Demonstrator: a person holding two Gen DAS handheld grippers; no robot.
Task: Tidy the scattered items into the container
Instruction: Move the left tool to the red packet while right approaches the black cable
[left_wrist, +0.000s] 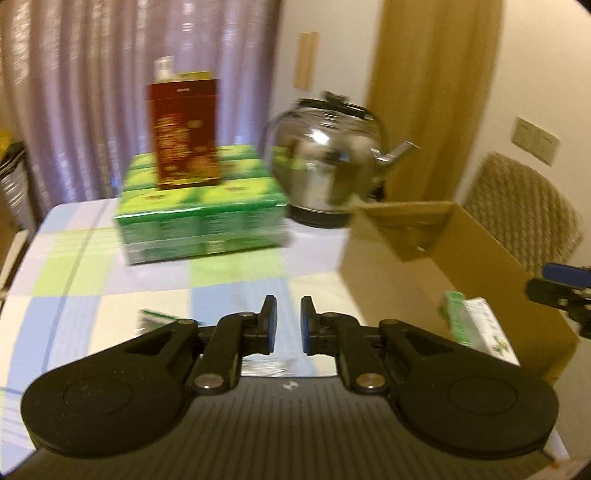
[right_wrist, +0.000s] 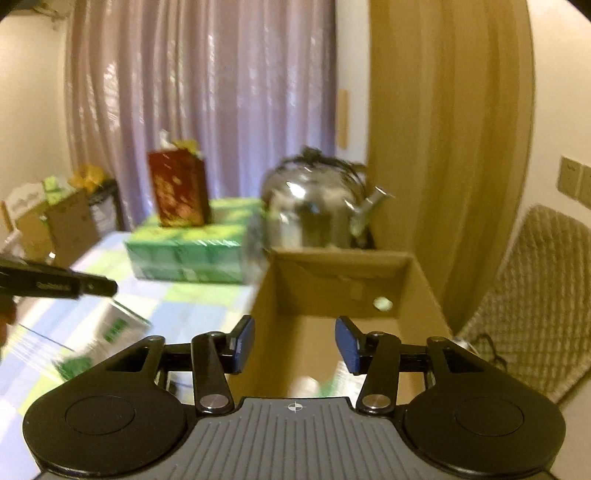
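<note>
Cardboard box (right_wrist: 413, 280) lengthwise away from right gripper (right_wrist: 295, 345), fingers apart; left gripper (left_wrist: 289, 323) narrowly parted, empty

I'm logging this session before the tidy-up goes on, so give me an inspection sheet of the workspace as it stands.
Surface: table with a checked cloth.
Job's things: open cardboard box at the table's right; green-white packet inside it; another packet lying on the cloth.
Clutter: green carton stack with a red box upright on it; steel kettle behind the cardboard box.
Grippers: left gripper empty, fingers narrowly apart; right gripper open, empty, above the cardboard box.
Cables: nothing seen.
Surroundings: curtain, padded chair, wall switches.
</note>
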